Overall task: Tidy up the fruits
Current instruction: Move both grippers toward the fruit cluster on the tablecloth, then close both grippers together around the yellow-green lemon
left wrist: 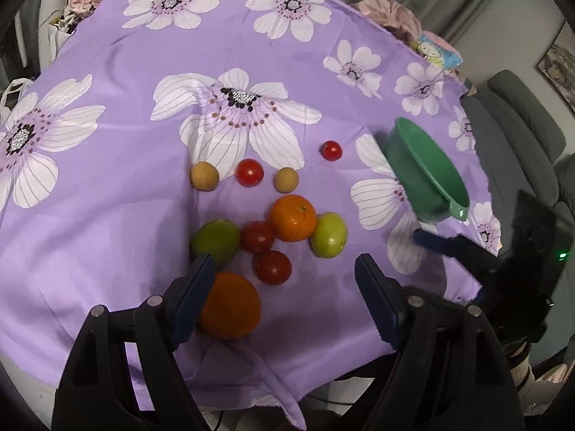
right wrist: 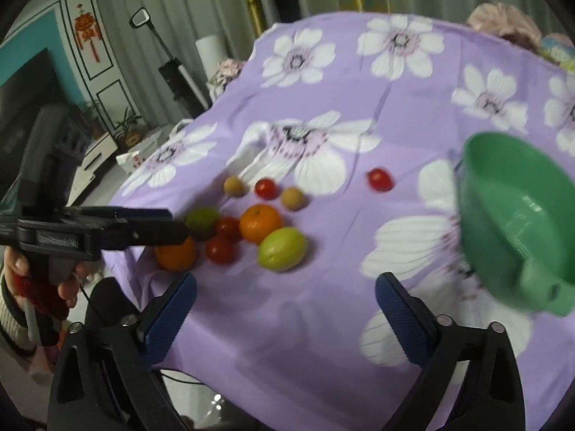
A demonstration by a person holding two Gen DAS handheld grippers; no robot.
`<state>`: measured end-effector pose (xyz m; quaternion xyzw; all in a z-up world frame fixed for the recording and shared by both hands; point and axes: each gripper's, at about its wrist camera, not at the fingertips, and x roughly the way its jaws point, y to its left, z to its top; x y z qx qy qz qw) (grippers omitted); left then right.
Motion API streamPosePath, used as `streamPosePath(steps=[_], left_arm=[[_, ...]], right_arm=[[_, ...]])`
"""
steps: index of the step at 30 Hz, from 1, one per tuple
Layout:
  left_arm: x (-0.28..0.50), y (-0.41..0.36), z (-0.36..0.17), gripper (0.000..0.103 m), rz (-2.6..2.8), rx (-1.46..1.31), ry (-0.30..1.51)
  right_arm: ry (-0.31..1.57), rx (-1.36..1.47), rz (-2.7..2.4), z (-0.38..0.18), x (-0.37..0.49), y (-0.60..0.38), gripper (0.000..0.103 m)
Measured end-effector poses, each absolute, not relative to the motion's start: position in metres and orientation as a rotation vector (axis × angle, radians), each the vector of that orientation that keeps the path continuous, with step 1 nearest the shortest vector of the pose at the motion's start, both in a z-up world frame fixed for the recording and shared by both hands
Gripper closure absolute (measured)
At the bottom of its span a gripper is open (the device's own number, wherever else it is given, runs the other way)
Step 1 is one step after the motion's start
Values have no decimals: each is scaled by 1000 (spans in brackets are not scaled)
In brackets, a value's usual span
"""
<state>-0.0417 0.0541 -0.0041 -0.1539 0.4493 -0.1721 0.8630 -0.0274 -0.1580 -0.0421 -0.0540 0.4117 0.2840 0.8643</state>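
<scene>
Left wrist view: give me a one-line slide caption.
Open left gripper hovers over loose oranges, tomatoes and green fruits on the floral tablecloth; empty green bowl sits tilted at right.

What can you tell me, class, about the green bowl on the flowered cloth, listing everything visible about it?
The green bowl looks like smooth moulded plastic, round and deep, with a small tab handle on its rim nearest the camera. It is empty. It appears tilted rather than sitting flat, its opening facing the cameras. It is on the purple flowered cloth, to the right of the fruit and apart from all of it. Whether anything touches it cannot be told.
</scene>
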Motion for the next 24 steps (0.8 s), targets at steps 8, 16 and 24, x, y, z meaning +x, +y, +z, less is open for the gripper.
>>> streamPosePath(steps=[8, 16, 24], left_arm=[[-37, 26, -5, 23, -486, -298, 971], [-11, 7, -16, 25, -493, -336, 1062], [8, -4, -24, 36, -492, -315, 1119]], right_arm=[[928, -82, 608, -68, -12, -159, 30], [928, -167, 636, -74, -2, -155, 30], [940, -215, 674, -81, 9, -146, 30]])
